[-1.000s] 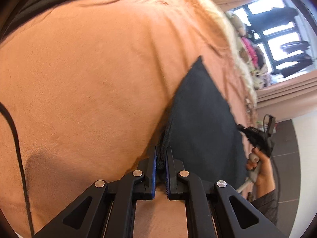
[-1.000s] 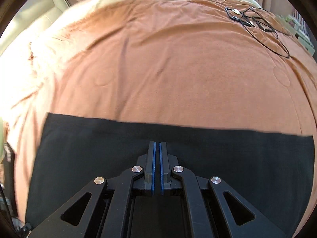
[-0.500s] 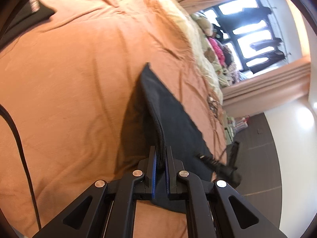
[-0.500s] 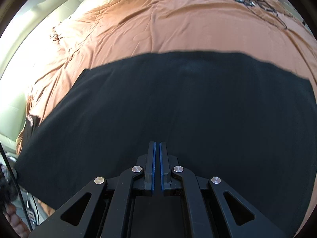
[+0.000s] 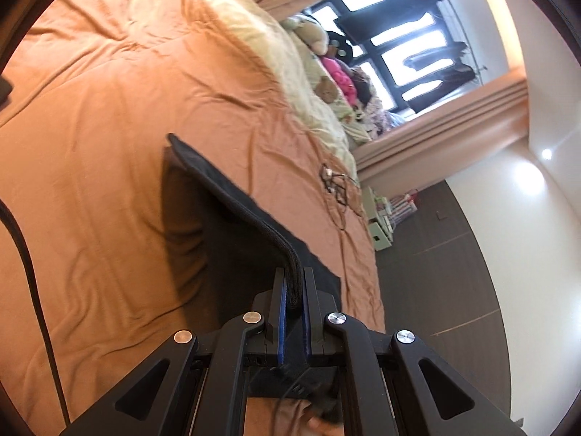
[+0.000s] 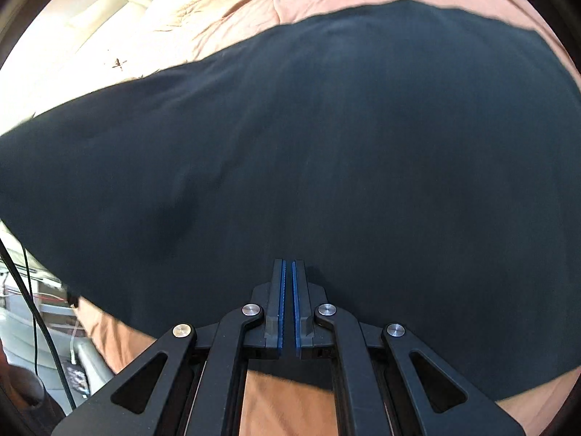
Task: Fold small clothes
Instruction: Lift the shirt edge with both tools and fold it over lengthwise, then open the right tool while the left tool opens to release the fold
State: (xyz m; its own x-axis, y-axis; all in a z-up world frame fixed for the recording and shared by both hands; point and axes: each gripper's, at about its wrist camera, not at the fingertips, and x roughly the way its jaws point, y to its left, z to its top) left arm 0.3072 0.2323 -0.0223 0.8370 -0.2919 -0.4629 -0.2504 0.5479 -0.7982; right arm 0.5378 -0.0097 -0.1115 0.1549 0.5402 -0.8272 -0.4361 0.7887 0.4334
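Closest in, the left gripper (image 5: pixel 295 283) has its jaws clenched on the thick hem of a dark cloth (image 5: pixel 232 196), several layers bunched between the blue pads. The cloth is lifted at that end and runs away from the jaws as a taut ridge, its far corner resting on the bed (image 5: pixel 90 109). Its long axis seems to lie along that ridge, from the jaws out across the orange cover toward the far corner.

The right gripper (image 6: pixel 289 283) shows its jaws pressed together with only a sliver between the pads. The cloth (image 6: pixel 308 145) spreads wide in front of them; whether any of its edge is pinched there I cannot tell, since the fabric hides the tips.

As I judge it, the fold is under way: the cloth is raised and stretched, not yet laid over itself or smoothed flat.

Beyond it lie a tangle of wires (image 5: pixel 336 185), a cream blanket (image 5: pixel 254 29), then the window (image 5: pixel 406 36).
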